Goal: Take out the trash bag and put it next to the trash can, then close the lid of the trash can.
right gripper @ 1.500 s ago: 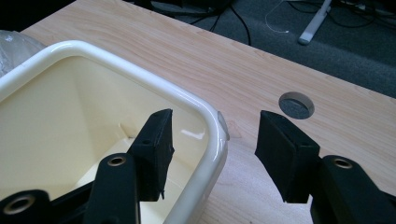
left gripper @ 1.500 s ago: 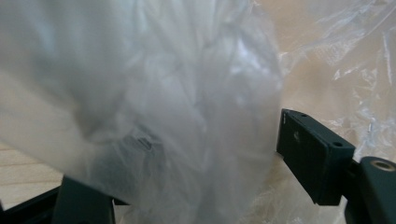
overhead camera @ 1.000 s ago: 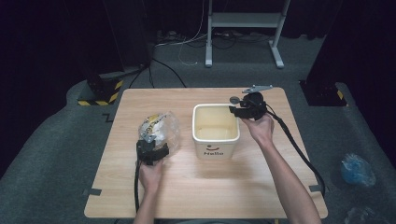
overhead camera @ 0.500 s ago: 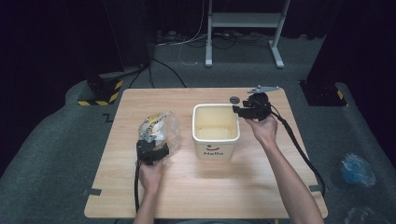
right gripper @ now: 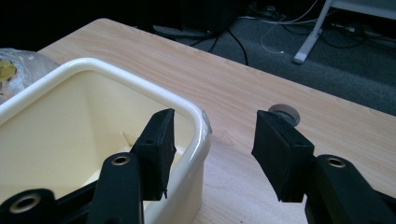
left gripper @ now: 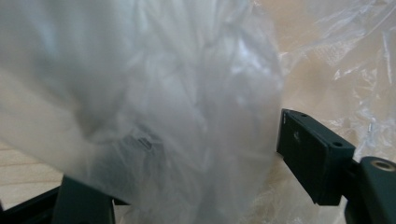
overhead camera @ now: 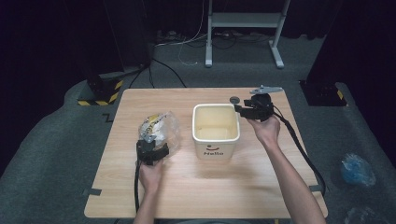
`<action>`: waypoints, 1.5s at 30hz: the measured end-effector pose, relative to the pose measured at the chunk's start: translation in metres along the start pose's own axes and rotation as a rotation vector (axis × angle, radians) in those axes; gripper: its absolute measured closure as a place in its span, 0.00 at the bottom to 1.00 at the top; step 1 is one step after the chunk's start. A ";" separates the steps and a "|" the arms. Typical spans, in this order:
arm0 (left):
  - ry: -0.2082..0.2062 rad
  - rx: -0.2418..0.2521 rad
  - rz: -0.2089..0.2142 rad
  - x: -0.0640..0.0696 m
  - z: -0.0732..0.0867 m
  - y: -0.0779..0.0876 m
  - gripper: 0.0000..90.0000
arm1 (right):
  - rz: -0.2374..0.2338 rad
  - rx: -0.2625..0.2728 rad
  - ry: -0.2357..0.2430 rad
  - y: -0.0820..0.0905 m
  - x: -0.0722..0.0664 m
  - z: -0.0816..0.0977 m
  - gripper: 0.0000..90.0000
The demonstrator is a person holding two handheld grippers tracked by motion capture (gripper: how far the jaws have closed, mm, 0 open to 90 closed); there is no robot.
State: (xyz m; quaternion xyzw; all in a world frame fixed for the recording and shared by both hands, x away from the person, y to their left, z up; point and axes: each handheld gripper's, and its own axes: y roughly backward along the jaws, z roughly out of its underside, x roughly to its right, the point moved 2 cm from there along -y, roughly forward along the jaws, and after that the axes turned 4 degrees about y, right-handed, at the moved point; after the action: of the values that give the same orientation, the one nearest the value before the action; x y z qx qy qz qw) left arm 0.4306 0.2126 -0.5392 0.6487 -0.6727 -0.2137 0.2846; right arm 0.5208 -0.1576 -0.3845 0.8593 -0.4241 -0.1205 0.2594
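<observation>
A cream bin (overhead camera: 215,150) marked "Hello" stands open and empty mid-table. My right gripper (overhead camera: 239,108) is at its far right corner. In the right gripper view the right gripper (right gripper: 212,126) straddles the bin's rim (right gripper: 93,70), one jaw inside and one outside. The jaws have just been closing, and the outer pad is still apart from the wall. A crumpled clear plastic bag (overhead camera: 159,128) with something yellow inside lies left of the bin. My left gripper (overhead camera: 152,147) is at the bag's near end. The bag (left gripper: 163,93) is bunched between the left gripper's (left gripper: 187,158) pads.
A small grey round disc (overhead camera: 234,99) lies on the table just behind the bin, close to the right gripper's outer jaw (right gripper: 285,112). A blue plastic bag (overhead camera: 356,169) lies on the floor to the right. A metal stand (overhead camera: 243,28) is beyond the table.
The right gripper has shifted slightly at the bin's far right corner and its jaws look narrower. The left hand and the bag have not moved.
</observation>
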 end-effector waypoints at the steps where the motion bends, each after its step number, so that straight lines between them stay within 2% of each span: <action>1: 0.000 0.000 0.000 0.000 0.000 0.000 0.33 | -0.001 0.003 0.001 0.001 0.000 0.000 0.54; 19: 0.009 0.004 0.006 -0.001 0.000 0.000 0.33 | 0.020 0.021 0.007 0.013 0.001 -0.003 0.54; 30: 0.007 0.004 0.002 0.000 0.000 0.000 0.33 | 0.033 0.035 -0.018 0.022 0.010 0.005 0.55; 45: 0.008 0.003 0.004 0.000 0.000 0.000 0.33 | 0.029 0.075 -0.002 0.033 0.005 0.003 0.54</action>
State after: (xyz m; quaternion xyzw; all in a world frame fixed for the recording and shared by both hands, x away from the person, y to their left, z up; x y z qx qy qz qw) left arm 0.4307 0.2127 -0.5392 0.6486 -0.6733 -0.2096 0.2866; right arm 0.5006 -0.1794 -0.3692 0.8620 -0.4410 -0.1015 0.2284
